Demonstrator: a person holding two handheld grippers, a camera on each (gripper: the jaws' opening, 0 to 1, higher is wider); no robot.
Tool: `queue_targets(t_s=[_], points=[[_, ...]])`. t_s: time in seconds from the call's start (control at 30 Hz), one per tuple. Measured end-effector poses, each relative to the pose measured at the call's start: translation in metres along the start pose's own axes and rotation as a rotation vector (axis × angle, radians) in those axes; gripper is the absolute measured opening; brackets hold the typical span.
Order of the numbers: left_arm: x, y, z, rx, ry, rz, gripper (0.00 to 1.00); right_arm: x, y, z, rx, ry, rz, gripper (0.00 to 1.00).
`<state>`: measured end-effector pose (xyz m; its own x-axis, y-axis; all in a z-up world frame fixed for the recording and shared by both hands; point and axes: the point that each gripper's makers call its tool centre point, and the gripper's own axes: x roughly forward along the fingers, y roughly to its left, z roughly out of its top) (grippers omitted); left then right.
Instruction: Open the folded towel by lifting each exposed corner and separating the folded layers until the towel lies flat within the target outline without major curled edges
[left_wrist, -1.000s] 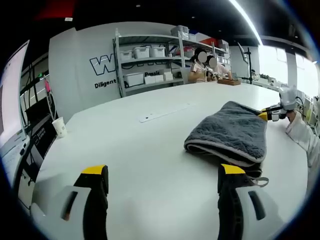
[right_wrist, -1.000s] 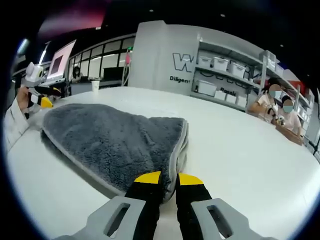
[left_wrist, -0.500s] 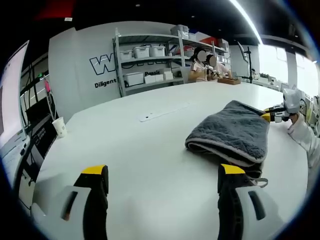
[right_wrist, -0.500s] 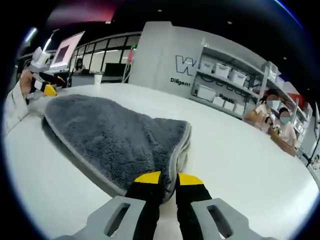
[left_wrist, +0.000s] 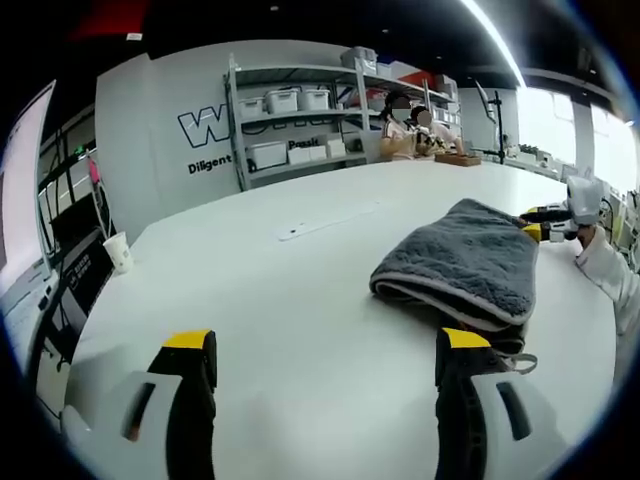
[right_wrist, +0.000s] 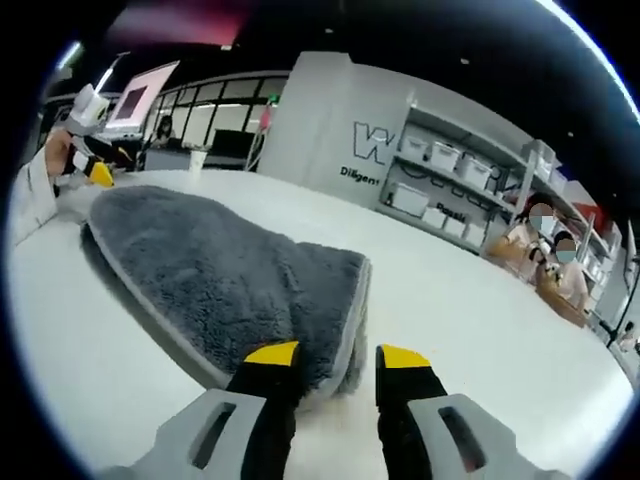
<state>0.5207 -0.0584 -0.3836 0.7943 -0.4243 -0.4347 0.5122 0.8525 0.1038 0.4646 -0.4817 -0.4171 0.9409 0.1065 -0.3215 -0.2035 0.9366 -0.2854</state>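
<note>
Folded grey towel on a white table, both grippers spread and holding nothing.

In the left gripper view, the left gripper (left_wrist: 315, 350) hangs over the bare white table (left_wrist: 290, 280) with its yellow-tipped jaws wide apart. The folded grey towel (left_wrist: 465, 265) lies ahead and to the right, its stacked edges facing the camera, and the right gripper (left_wrist: 548, 222) sits at its far end. A paper cup (left_wrist: 118, 254) stands near the table's left edge, with shelving (left_wrist: 300, 120) behind. In the right gripper view, the right gripper (right_wrist: 335, 355) has its jaws parted, straddling the towel's (right_wrist: 215, 275) near corner without pinching it. The left gripper (right_wrist: 95, 170) shows at the towel's far end.
</note>
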Motion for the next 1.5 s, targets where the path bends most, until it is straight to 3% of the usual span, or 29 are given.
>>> queue_targets(t_s=[0.13,0.3,0.43,0.63,0.9,1.03,1.17,1.27,1.33,1.5], points=[[0.000,0.000,0.000,0.000,0.001,0.000,0.89,-0.002,-0.008,0.000,0.032,-0.004,-0.026,0.52],[-0.002,-0.001,0.001,0.000,-0.002,0.002,0.90,-0.009,-0.039,0.000,0.060,-0.019,-0.165,0.86],[-0.003,-0.001,0.002,0.001,-0.006,0.004,0.90,-0.012,-0.048,-0.001,0.130,-0.032,-0.176,0.99],[-0.003,-0.001,0.000,-0.001,-0.003,0.006,0.90,-0.016,-0.057,-0.006,0.229,-0.036,-0.166,0.99],[-0.011,-0.004,-0.001,0.009,-0.013,0.013,0.90,-0.017,-0.059,-0.006,0.289,-0.048,-0.138,0.99],[-0.016,-0.007,-0.001,-0.041,-0.050,-0.004,0.90,-0.016,-0.051,-0.004,0.325,-0.055,-0.081,0.99],[-0.024,-0.002,-0.004,-0.058,-0.069,0.039,0.89,-0.019,-0.049,0.002,0.338,-0.085,-0.060,0.99],[-0.030,-0.024,-0.007,-0.102,-0.087,-0.022,0.87,-0.020,-0.047,0.005,0.351,-0.099,-0.046,0.99],[-0.034,-0.040,-0.008,-0.089,-0.088,-0.051,0.85,-0.020,-0.045,0.008,0.360,-0.114,-0.033,0.99],[-0.046,-0.071,-0.013,-0.087,-0.090,-0.073,0.88,-0.020,-0.039,0.010,0.346,-0.114,-0.014,0.99]])
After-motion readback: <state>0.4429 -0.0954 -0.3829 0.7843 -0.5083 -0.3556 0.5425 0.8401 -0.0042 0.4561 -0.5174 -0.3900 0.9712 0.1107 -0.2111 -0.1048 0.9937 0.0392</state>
